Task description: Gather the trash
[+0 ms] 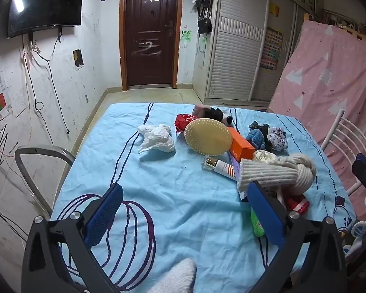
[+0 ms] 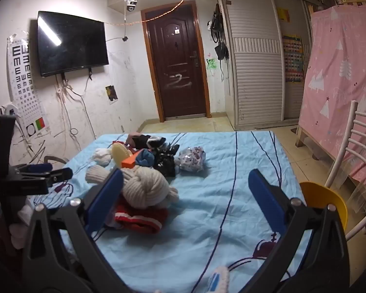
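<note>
An eye chart with rows of bold "E" letters hangs on the wall; the print on the white tube and orange box is too small to read. A crumpled white tissue lies on the wrinkled blue sheet, left of a round perforated yellow brush, a ribbed knotted cream hat and crinkly red wrapper. The left gripper and right gripper both stand wide, holding nothing.
</note>
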The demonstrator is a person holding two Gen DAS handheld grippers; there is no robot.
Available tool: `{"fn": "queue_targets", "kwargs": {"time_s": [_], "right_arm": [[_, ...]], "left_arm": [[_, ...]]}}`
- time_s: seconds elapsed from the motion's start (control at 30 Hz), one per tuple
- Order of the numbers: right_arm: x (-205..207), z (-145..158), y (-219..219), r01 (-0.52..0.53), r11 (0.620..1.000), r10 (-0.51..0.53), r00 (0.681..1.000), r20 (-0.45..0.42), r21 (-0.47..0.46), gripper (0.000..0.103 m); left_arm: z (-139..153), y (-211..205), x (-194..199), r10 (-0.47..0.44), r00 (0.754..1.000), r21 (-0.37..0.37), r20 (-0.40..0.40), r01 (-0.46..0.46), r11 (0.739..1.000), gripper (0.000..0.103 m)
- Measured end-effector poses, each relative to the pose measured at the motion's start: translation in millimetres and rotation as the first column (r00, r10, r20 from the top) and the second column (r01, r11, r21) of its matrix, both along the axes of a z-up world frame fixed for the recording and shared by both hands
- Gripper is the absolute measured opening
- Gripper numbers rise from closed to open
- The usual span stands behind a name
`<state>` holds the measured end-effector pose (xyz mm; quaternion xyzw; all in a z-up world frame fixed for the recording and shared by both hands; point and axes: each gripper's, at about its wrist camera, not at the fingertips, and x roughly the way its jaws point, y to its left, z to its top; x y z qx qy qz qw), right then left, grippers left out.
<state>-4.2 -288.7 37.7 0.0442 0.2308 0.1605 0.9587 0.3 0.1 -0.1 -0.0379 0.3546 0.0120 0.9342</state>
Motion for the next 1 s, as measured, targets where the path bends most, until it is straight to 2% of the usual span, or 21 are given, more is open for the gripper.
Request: {"fn": "queue_targets", "kwargs": {"time_s": [1.0], "right_arm": [[0.9,-1.7,2.0,-0.001,1.000,0.001,1.000,0.000,0.001,0.098]], "left_arm": [[-4.8,-5.1,0.7,-0.018,1.000,-0.015,-0.008,0.018,1.000,0.093]]}}
